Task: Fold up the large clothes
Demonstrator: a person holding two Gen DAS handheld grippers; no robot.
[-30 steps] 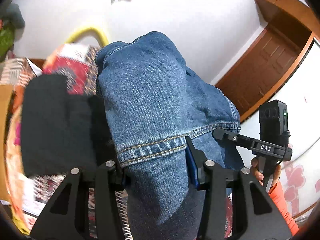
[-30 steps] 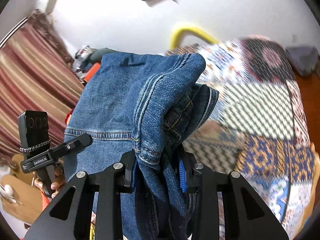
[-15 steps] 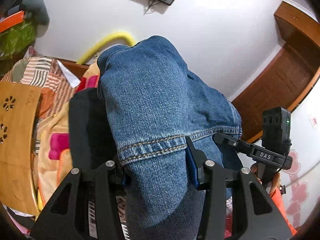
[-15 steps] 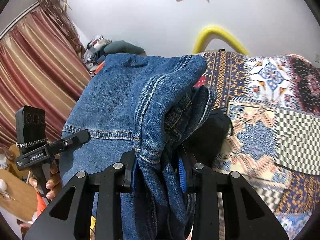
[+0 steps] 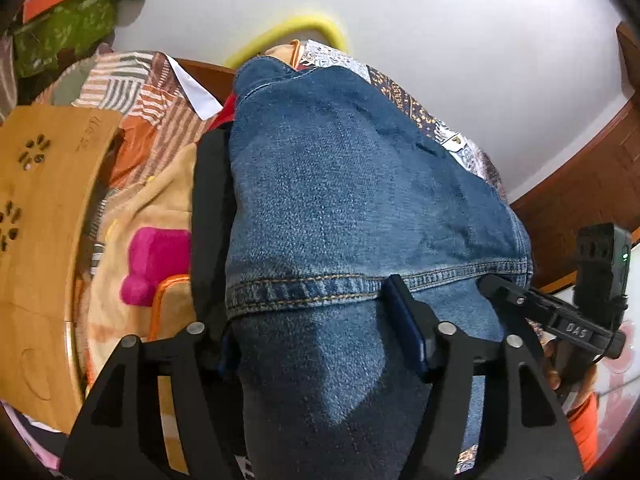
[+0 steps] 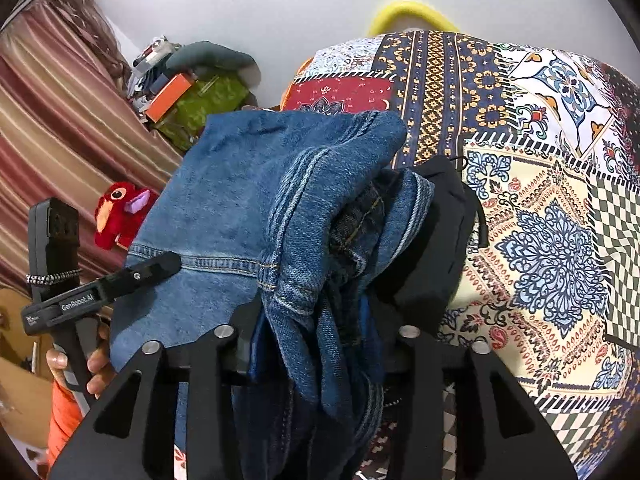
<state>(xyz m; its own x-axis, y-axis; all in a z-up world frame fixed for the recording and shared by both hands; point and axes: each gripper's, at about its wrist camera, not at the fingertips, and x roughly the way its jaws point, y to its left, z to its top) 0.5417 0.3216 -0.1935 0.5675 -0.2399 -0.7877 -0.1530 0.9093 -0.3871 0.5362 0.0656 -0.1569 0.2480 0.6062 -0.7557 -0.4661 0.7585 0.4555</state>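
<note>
Lowering the folded blue jeans (image 5: 360,200) onto the black folded garment (image 5: 210,208) is, by my reading, the step in hand, and doing it well means letting both ends go together so the fold lies square on the stack.

The left gripper (image 5: 320,328) has just been opening its jaws; they stand fairly wide, with the denim's stitched hem between them. Its pad at 3 o'clock touches the cloth, while the one at 9 o'clock looks to stand just clear, so the hold appears released. The right gripper (image 6: 316,336) has also just been opening, less far, and the bunched waistband end fills the gap between its jaws; whether the pads press on it I cannot tell. Each view shows the other gripper at the far end of the jeans, gripped by a hand (image 6: 80,364) with an orange sleeve.

Draw both tools straight back along the fingers, not upward, or the hem may drag and undo the fold.

The jeans rest over the black garment on a bed with a patchwork bedspread (image 6: 540,208). In the left view, a wooden lap tray (image 5: 40,240) lies at 9 o'clock, a yellow hoop (image 5: 308,26) at 12 against a white wall. In the right view, striped curtains (image 6: 60,120) hang at 10 o'clock, a red plush toy (image 6: 120,216) at 9.
</note>
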